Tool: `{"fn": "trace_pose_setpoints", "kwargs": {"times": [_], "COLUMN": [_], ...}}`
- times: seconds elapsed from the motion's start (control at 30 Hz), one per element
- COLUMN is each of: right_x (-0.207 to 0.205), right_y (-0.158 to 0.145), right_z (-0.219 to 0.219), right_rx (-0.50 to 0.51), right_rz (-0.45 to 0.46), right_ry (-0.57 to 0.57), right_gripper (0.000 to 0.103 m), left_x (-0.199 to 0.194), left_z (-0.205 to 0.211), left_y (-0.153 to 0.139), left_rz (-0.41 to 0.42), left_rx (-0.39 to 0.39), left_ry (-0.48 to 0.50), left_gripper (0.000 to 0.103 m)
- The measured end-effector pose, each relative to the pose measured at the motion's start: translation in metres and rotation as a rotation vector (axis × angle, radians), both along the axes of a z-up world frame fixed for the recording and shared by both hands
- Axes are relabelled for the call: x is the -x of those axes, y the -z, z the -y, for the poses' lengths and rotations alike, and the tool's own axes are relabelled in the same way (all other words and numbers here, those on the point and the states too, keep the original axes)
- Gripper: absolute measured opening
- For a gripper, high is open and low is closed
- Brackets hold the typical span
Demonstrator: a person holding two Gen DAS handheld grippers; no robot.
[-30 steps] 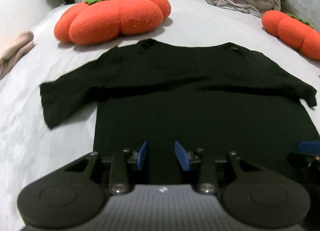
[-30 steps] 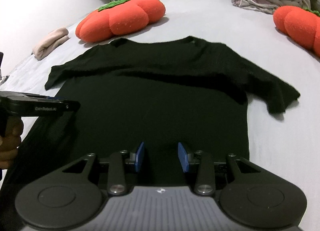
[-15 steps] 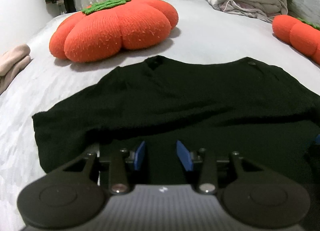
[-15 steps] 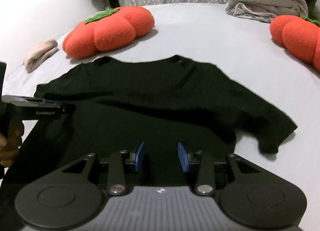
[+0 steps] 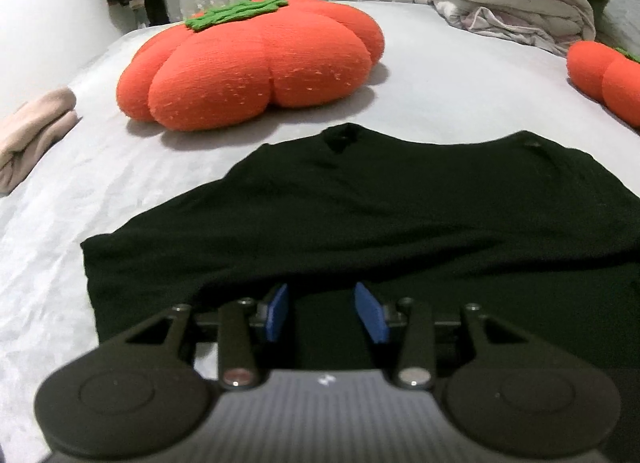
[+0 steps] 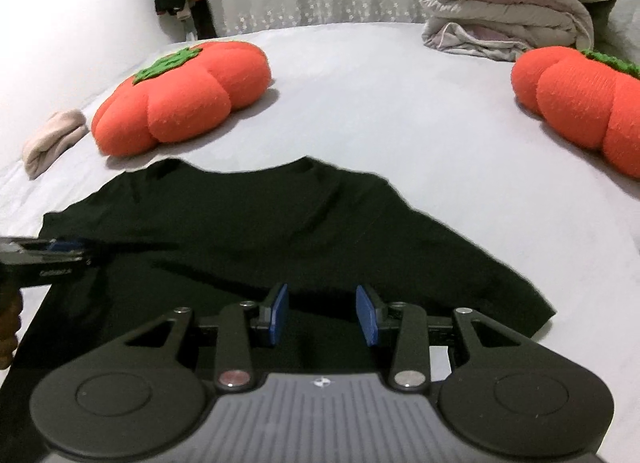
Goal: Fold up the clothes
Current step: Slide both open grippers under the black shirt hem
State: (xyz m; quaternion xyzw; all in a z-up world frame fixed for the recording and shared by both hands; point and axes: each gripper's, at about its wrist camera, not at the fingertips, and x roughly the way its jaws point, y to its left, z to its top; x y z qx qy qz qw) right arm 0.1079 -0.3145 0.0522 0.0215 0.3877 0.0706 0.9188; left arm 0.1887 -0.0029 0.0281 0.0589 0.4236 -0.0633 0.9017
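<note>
A: Where is the garment to be found?

B: A black short-sleeved top (image 5: 400, 215) is laid flat on the grey bed (image 5: 460, 95), neckline toward the far end, with both sleeves spread out to the sides. It is seen lying between an orange pumpkin cushion (image 5: 256, 63) beyond its collar and a second cushion (image 6: 580, 103) well off to the right.

A: How much of the folding can be counted as done?

B: Very little, it is judged. A dark ridge is seen running across the chest, which may be a first fold or only a shadowed crease; in such dark cloth it cannot be told. The sleeves are not yet turned in and the body is not yet doubled, so nearly all of the work is left. A pinkish folded item (image 5: 32, 135) is set aside at the left edge of the bed, perhaps a piece already finished.

A: And the fingers?

B: The left gripper (image 5: 326, 313) is held low over the top near its left sleeve, its blue fingers (image 5: 278, 313) set at a moderate gap that has just been widened slightly, with no cloth pinched between them. The right gripper (image 6: 322, 315) is poised likewise toward the right sleeve, fingers apart by a similar gap and nothing held.

A: What is called for next?

B: A sleeve or side edge would likely need to be taken up.
</note>
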Motion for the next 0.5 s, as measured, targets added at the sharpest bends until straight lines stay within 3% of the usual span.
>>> {"fn": "trace_pose_setpoints", "kwargs": {"times": [0.33, 0.5], "right_x": [-0.049, -0.078], "right_y": [-0.002, 0.004], "right_z": [0.023, 0.021], "right_rx": [0.152, 0.200], "right_rz": [0.030, 0.018], "right_ry": [0.009, -0.067], "right_gripper": [0.038, 0.037], "left_x": [-0.030, -0.047], "left_z": [-0.068, -0.067], "left_y": [-0.027, -0.032], "left_rz": [0.058, 0.086], "left_rx": [0.098, 0.090], "left_ry": [-0.055, -0.024], "left_gripper": [0.039, 0.042]}}
